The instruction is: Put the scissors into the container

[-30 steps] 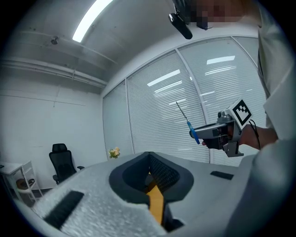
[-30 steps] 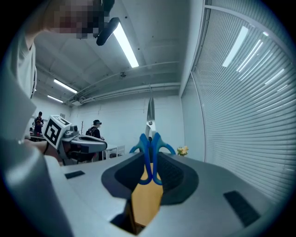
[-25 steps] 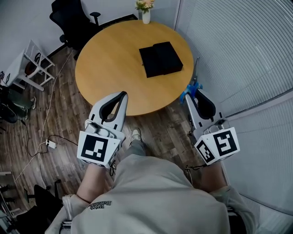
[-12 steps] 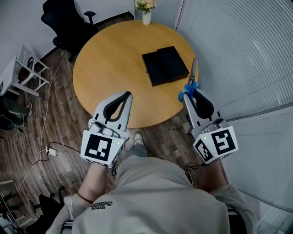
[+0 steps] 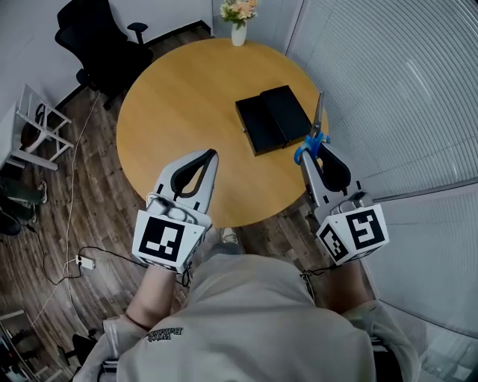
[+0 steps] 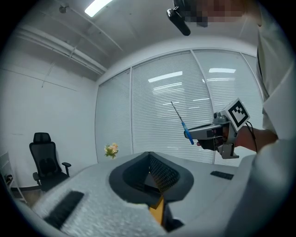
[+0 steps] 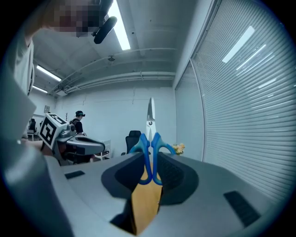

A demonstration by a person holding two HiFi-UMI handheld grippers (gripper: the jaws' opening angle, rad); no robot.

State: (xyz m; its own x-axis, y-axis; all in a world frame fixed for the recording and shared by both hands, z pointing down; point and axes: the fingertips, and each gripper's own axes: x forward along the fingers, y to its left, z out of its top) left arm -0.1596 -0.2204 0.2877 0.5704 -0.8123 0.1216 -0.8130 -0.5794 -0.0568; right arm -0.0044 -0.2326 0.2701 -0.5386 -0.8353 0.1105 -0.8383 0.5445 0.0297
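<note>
- Over the right edge of the counter (image 5: 172,112), the right tongs (image 5: 309,154) were clamped on the scissors (image 5: 316,128) at the blue handle loops. The blades were shut and pointed away from the person.
- The scissors hung just beside the container (image 5: 272,119), clear of it and not yet inside.
- The container lay on the counter as two flat black halves side by side. It was probably open, though its depth could not be told.
- The left tongs (image 5: 208,155) were pressed together with nothing between them, by the counter's near edge.
- Handling, as a judgement: the scissors looked light, stiff and hard, with metal blades and smooth plastic loops.
  - The hold at the loops left the long blades free out front, so the tip could swing or twist in the grip.
  - The point was sharp, so laying it in low and flat would suit better than dropping it.
- Count:
  - one pair of scissors
  - one container
  - two tongs
  - one vase of flowers (image 5: 238,16) at the counter's far edge
  - one black chair (image 5: 97,45) beyond the counter
</note>
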